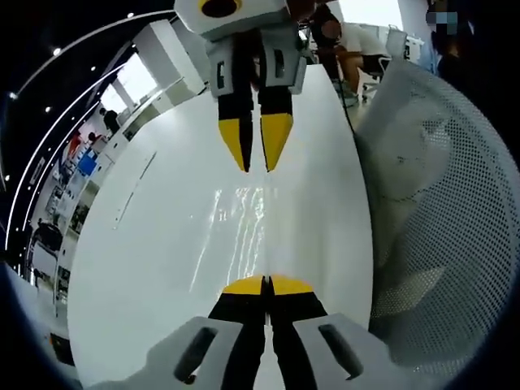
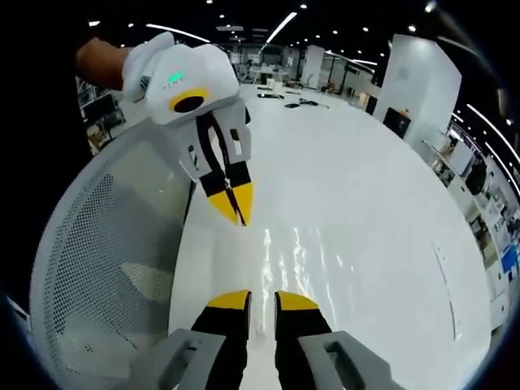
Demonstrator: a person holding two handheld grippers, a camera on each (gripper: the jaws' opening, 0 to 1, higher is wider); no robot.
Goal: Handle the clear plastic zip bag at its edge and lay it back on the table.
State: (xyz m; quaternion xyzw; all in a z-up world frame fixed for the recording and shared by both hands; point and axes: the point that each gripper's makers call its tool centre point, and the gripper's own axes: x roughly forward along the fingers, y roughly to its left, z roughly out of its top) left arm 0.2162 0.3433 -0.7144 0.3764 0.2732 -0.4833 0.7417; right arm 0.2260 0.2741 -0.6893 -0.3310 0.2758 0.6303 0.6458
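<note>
1. Glossy white table point(image 1: 162, 268), long and oval, with ceiling lights mirrored in it. Big open-plan room around it, dark ceiling with light strips, desks and shelving further off.
2. A white mesh chair back point(image 1: 439, 211) sits right at the table's edge.
3. The clear zip bag point(image 1: 240, 223) lies flat on the table between the two grippers, barely visible except for its shiny creases.
4. Left gripper point(image 1: 266, 286) is low over the table, yellow tips pressed together; can't tell whether they pinch the bag's edge.
5. Right gripper point(image 2: 262, 301) faces it from across the bag, tips slightly apart, holding nothing.
</note>
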